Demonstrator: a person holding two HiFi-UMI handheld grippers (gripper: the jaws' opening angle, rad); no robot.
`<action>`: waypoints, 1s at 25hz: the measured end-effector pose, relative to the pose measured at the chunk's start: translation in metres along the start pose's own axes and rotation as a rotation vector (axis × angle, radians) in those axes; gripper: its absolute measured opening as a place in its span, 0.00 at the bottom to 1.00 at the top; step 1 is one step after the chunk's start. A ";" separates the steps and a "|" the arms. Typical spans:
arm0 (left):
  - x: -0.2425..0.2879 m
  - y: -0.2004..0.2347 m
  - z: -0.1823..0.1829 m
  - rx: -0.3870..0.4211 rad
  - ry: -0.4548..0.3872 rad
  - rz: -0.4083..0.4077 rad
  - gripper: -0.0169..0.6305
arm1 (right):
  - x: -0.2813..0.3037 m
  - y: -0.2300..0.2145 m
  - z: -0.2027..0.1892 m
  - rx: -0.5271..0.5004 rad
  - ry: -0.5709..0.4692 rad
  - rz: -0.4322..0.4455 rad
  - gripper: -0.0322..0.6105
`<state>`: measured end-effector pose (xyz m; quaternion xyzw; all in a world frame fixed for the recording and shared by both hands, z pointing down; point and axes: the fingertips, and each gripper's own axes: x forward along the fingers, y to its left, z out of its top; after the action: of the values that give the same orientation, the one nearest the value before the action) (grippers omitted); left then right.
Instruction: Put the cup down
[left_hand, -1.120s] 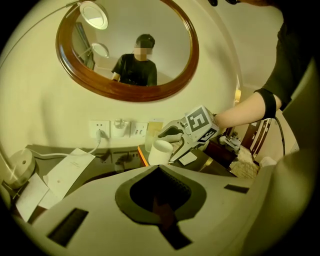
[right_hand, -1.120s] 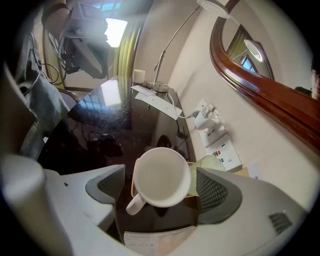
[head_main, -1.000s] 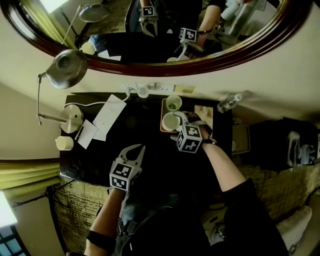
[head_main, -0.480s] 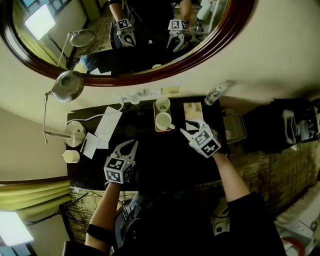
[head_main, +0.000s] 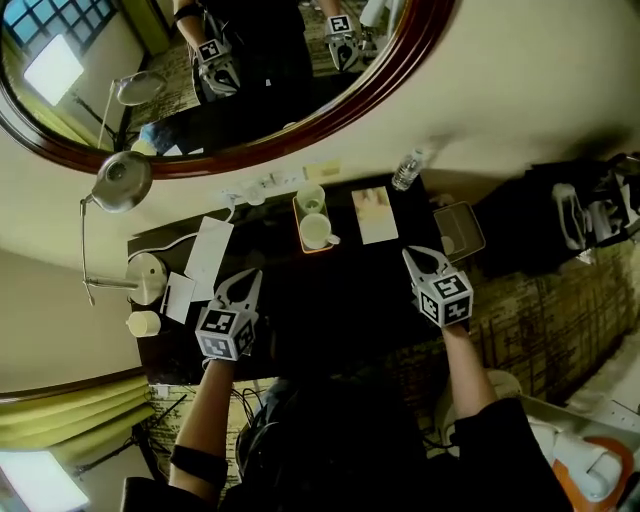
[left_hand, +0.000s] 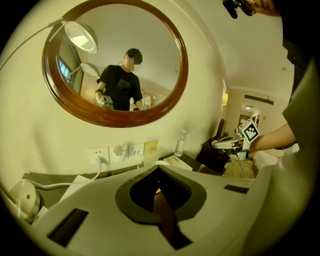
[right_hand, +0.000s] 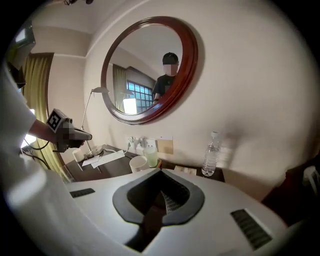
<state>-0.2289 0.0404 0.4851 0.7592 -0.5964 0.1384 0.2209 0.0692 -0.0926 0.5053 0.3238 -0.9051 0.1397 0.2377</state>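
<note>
Obs., left to right, all placed against the orange tray (head_main: 298, 224) on the dark desk (head_main: 340, 295)

Desk lamp (head_main: 118, 182): well left of the tray, by the wall

White papers (head_main: 205, 255): left of the tray, lying flat on the desk

My left gripper (head_main: 250, 278): left of the tray and nearer to me, apart from it, over the desk. Jaws are together with nothing in them

On the tray: the cup (head_main: 317, 234), white, upright, handle to the right. It is set down and neither gripper touches it. A second cup (head_main: 311, 198) stands just behind it, toward the wall

Pale card (head_main: 375, 214): just right of the tray

Water bottle (head_main: 407, 170): further right of the tray, upright at the wall

My right gripper (head_main: 411, 257): right of the tray and nearer to me, well apart from the cup. Jaws have just been closing and now meet, with nothing between them
</note>
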 end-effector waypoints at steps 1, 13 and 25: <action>-0.001 0.002 0.001 -0.004 -0.013 0.005 0.04 | -0.005 0.000 -0.001 0.016 -0.015 -0.006 0.05; -0.006 -0.007 0.009 -0.017 -0.071 0.008 0.04 | -0.010 0.015 0.004 0.024 -0.010 0.003 0.05; -0.018 -0.015 0.014 -0.003 -0.100 0.015 0.04 | -0.002 0.023 -0.004 0.008 0.007 0.019 0.05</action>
<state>-0.2200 0.0516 0.4619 0.7602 -0.6128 0.1009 0.1909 0.0571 -0.0730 0.5051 0.3158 -0.9067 0.1468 0.2379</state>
